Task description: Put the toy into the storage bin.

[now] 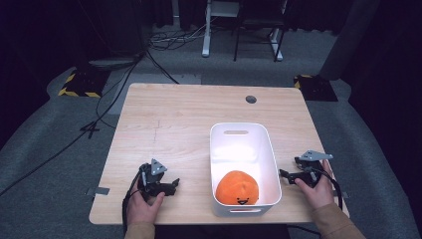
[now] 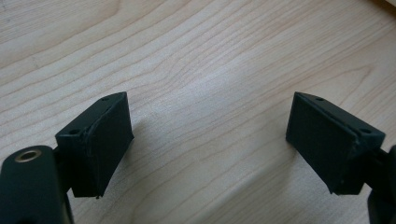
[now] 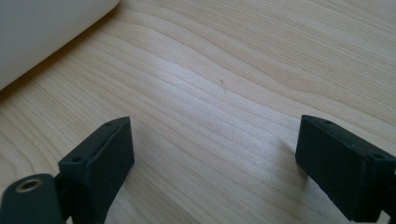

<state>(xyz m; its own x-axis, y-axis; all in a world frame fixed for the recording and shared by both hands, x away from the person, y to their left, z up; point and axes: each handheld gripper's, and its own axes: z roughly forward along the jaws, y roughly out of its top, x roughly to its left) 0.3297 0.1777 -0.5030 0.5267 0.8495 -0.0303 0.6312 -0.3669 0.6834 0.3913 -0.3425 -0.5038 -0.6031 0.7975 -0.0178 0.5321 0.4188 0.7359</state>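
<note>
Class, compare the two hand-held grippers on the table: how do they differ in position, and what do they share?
The left hand-held gripper sits well apart from the white bin, on its left, while the right hand-held gripper lies close beside the bin's right wall. The left one points right toward the bin; the right one points left toward it. Both are open, empty, low over the wooden table, each held by one hand.

White bin [image 3: 42,32] cropped at the right gripper view's corner.

The left gripper [image 2: 208,140] hangs just over the table [image 2: 201,56]. Its two black jaws stand wide apart with nothing between them. Each jaw throws a soft shadow on the light wood, which has wavy lines.
</note>
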